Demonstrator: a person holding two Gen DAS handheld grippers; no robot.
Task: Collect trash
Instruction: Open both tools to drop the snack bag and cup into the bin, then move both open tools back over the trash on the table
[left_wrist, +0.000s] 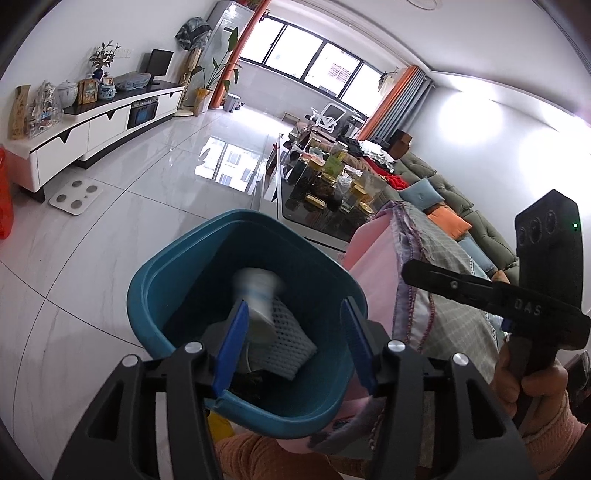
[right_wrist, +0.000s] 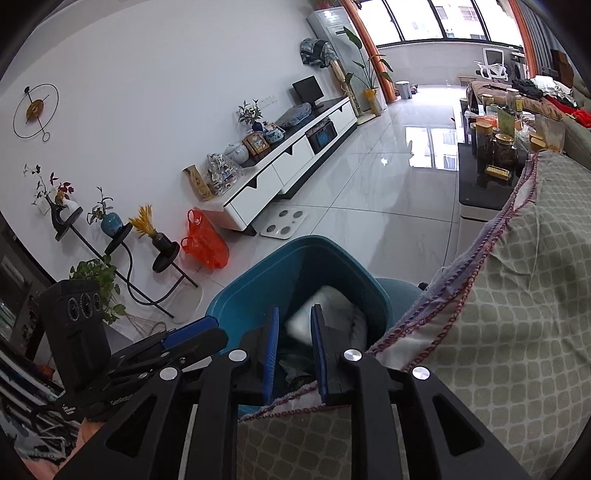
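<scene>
The left tongs (left_wrist: 295, 343) are hanging over the mouth of one teal waste bin (left_wrist: 177, 280), their blue pads standing apart with nothing pressed between them. Just beyond the pads a white cup-like piece of trash (left_wrist: 258, 291), smeared by motion blur, is sitting inside the bin's opening above a white foam net sleeve (left_wrist: 291, 343) lying in the bin; what else is lying at the bottom is too dark to tell.

The right tongs (right_wrist: 295, 350) are pointing into the same bin (right_wrist: 236, 310) from the other side, their pads showing a narrow gap and clamping nothing, while a blurred white piece of trash (right_wrist: 301, 326) is showing in the bin beyond them.

The bin is standing on glossy white floor tiles (left_wrist: 140, 206), and its right rim is lying close against a pink sheet (left_wrist: 373, 258) and a grey checked cloth (right_wrist: 517, 295) with red stitched edging. That side is leaving little room; the left and far sides are opening onto bare floor as far as one white bathroom scale (right_wrist: 284, 224) and one orange plastic bag (right_wrist: 203, 240) beside the long white TV cabinet (right_wrist: 291, 166). A dark glass worktop (left_wrist: 314, 221) crowded with jars is standing beyond the bin.

In the left view a hand (left_wrist: 532, 387) in a pink cuff is gripping the right tool's handle.
</scene>
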